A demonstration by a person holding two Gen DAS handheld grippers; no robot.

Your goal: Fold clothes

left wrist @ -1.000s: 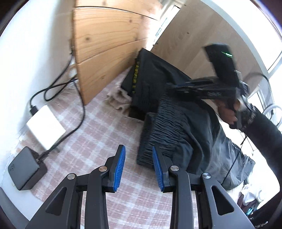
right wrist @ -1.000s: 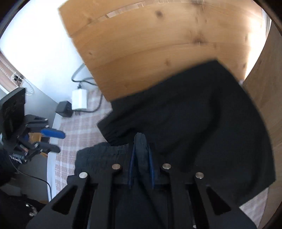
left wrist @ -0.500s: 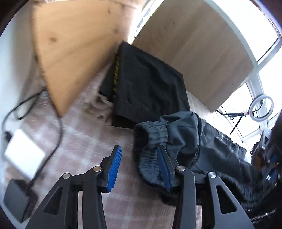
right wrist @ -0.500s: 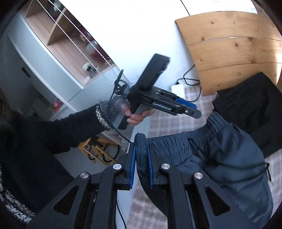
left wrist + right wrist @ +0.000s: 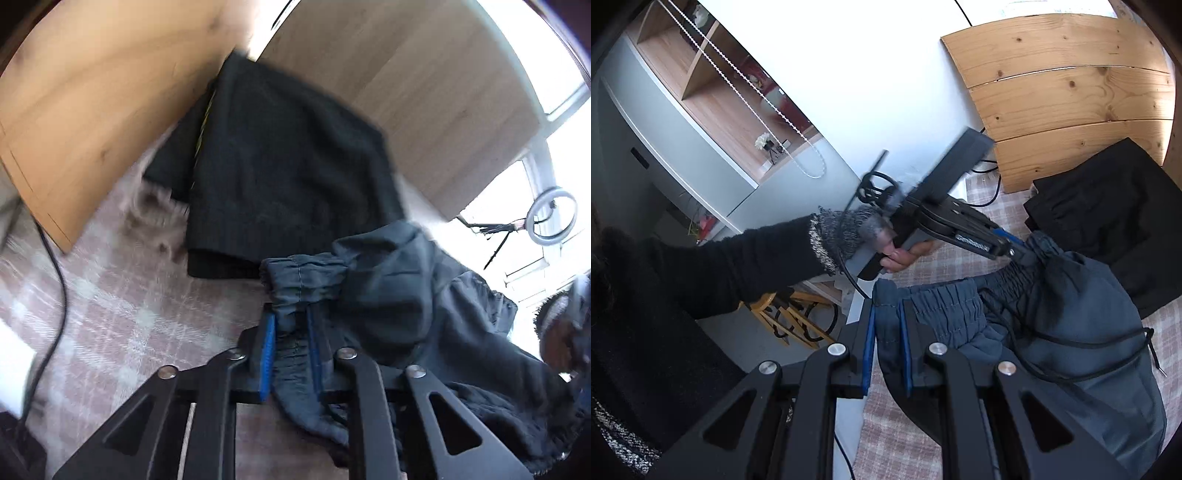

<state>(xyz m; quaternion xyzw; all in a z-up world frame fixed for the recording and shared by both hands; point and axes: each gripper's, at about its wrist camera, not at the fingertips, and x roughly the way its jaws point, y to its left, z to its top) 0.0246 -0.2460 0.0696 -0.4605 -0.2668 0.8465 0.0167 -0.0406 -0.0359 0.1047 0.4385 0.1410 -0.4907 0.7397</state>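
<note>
Both claws grip the waistband of the grey trousers (image 5: pixel 1071 332): the left claw (image 5: pixel 290 352) is pinching one bunched end of the elastic, the right claw (image 5: pixel 886 347) the other end. The trousers hang slack between them over the checked cloth (image 5: pixel 122 314) on the counter, just in front of a black folded pile (image 5: pixel 288 158); the left view is blurred, so how deep that bite goes is hard to judge. The step looks like stretching the waistband straight. To do it well, draw the claws apart evenly until the elastic is taut, keep both at one height, and let the legs and drawstring (image 5: pixel 1089 343) fall free, clear of the pile.
</note>
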